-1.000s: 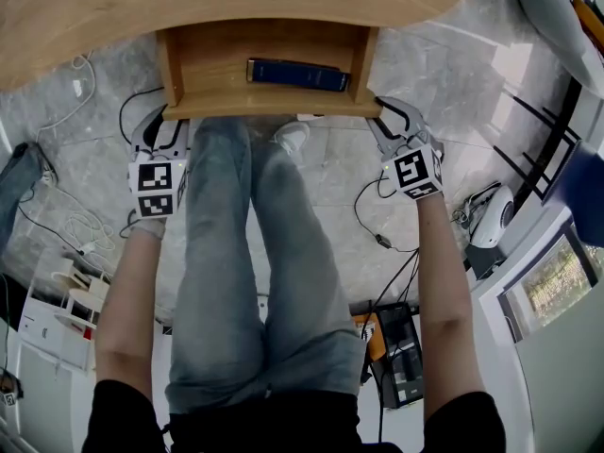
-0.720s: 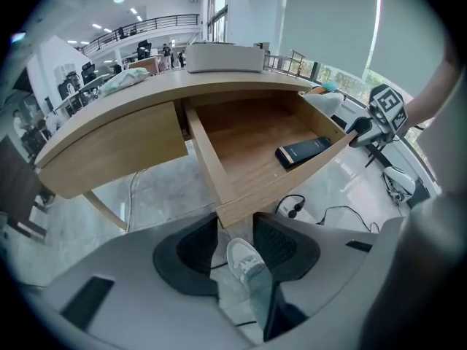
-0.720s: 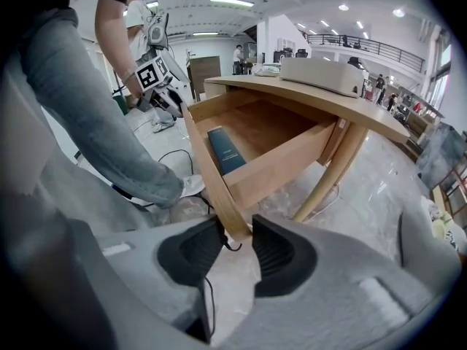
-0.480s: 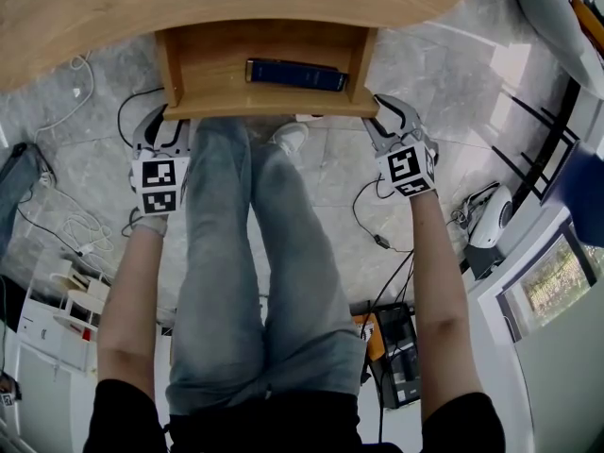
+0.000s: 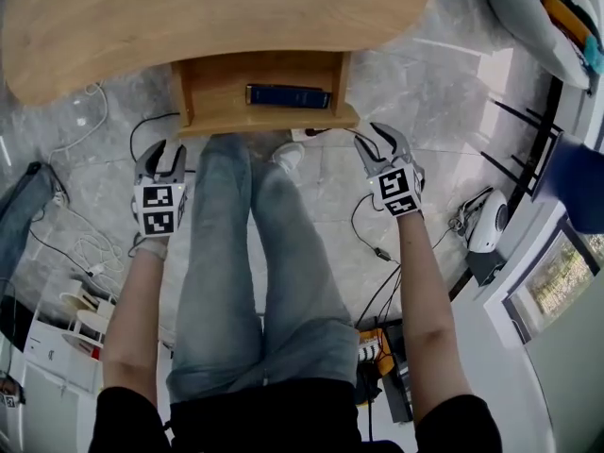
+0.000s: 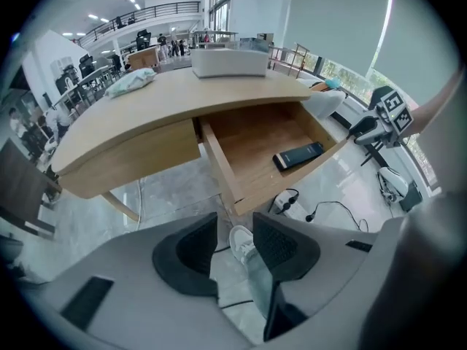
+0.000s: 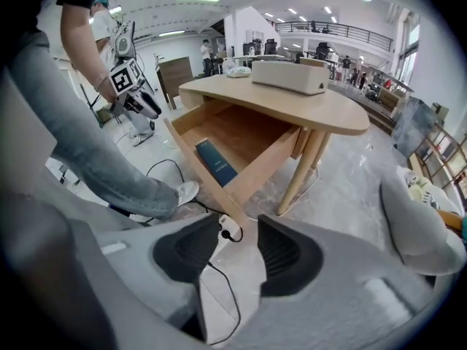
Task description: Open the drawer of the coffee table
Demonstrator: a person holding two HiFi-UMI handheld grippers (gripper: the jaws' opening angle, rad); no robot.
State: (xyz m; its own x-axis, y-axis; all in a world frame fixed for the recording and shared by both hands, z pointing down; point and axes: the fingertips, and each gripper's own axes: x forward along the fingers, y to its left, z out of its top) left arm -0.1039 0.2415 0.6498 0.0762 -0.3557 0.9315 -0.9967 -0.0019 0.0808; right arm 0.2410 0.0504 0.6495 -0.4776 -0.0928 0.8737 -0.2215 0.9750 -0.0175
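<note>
Opening right tool (image 7: pixel 239 252), empty, withdrawn from drawer (image 7: pixel 255 168)

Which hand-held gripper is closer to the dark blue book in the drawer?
Right. The right hand-held gripper, jaws opening with nothing between them, is off the front right corner of the drawer; the book lies toward that side. The left hand-held gripper is off the front left corner.
</note>
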